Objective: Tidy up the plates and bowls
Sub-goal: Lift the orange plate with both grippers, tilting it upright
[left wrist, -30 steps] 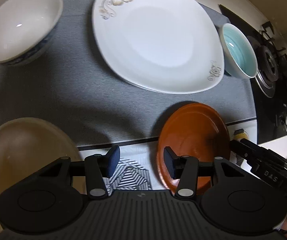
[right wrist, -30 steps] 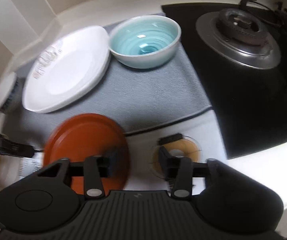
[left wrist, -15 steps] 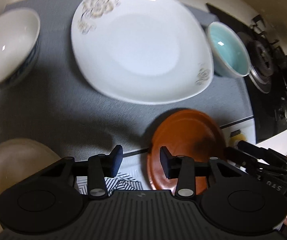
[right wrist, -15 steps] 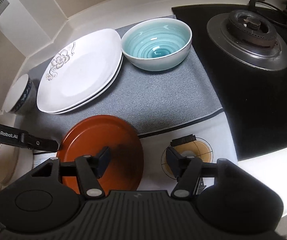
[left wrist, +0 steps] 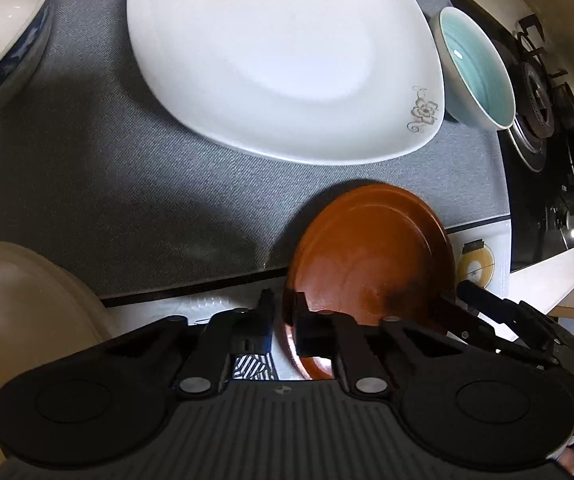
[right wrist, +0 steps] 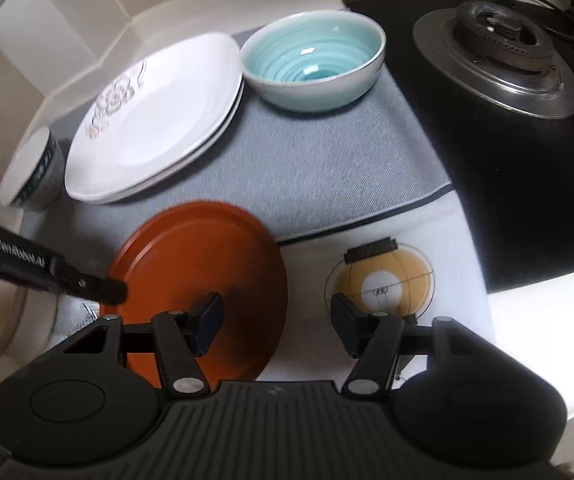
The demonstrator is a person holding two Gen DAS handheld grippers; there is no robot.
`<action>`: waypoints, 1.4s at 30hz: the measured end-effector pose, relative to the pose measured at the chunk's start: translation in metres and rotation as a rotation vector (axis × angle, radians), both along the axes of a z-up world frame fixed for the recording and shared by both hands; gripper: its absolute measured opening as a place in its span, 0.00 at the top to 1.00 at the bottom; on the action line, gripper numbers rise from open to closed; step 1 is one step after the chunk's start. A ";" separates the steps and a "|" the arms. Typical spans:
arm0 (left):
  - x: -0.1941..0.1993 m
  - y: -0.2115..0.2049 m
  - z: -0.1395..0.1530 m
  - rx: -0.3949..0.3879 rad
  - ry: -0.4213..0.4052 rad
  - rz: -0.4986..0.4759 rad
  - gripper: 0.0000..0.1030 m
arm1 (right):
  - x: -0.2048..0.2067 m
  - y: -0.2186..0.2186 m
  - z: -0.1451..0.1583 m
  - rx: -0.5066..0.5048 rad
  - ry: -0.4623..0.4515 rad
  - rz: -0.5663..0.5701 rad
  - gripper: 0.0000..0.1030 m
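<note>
Brown plate (left wrist: 371,260) lies at the front edge of the grey mat (left wrist: 127,184), partly over the white counter, at 6 o'clock from the stacked white floral plates (left wrist: 283,60). Left gripper (left wrist: 284,320) is pitched steeply down, and its jaws have just closed on the plate's rim at 8 o'clock. Right gripper (right wrist: 277,318) straddles the opposite rim at 4 o'clock, jaws apart, left pad over the plate, no contact evident. Teal bowl (right wrist: 313,66) stands at 1 o'clock
</note>
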State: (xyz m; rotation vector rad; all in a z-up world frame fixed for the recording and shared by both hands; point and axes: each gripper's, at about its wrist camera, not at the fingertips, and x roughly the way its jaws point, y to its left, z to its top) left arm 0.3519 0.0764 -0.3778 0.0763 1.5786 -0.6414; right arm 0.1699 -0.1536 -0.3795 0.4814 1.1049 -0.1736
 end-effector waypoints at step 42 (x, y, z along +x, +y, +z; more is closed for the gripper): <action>0.033 0.037 0.141 -0.272 -0.163 0.165 0.95 | 0.028 -0.011 0.136 0.061 -0.277 -0.026 0.90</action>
